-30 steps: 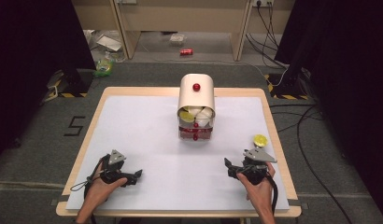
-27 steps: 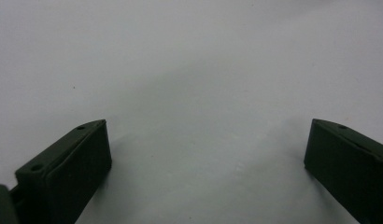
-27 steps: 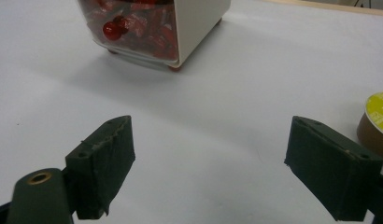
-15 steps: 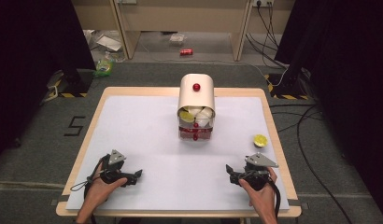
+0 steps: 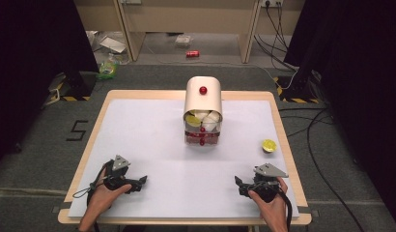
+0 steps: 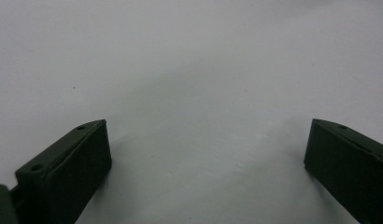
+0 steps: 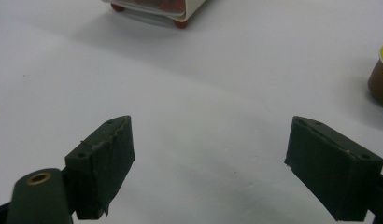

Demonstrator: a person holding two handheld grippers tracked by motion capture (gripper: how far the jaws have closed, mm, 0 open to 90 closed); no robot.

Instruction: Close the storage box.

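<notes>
The small yellow-topped cup sits alone near the right edge of the desk, round, with a brown side wall and a bright yellow top; in the right gripper view it shows at the far right, cut off by the frame. It lies ahead of the right tongs, apart from them. A second ago the right tongs were up beside the cup; since then the right hand has drawn back toward the near edge, and the cup stands clear where it was.

The right tongs are apart, the matte black, blocky jaws standing wide over bare desk with nothing between them. The left tongs are likewise apart and hold nothing, low over the smooth white surface at the near left, in the same place as in the earlier frames.

At the middle of the desk stands a cream, arch-topped container with a glossy red knob. Its open front shows white and yellow cups stacked inside, and a clear lower part with red contents. The desk has a pale wooden rim and a matte white top.
</notes>
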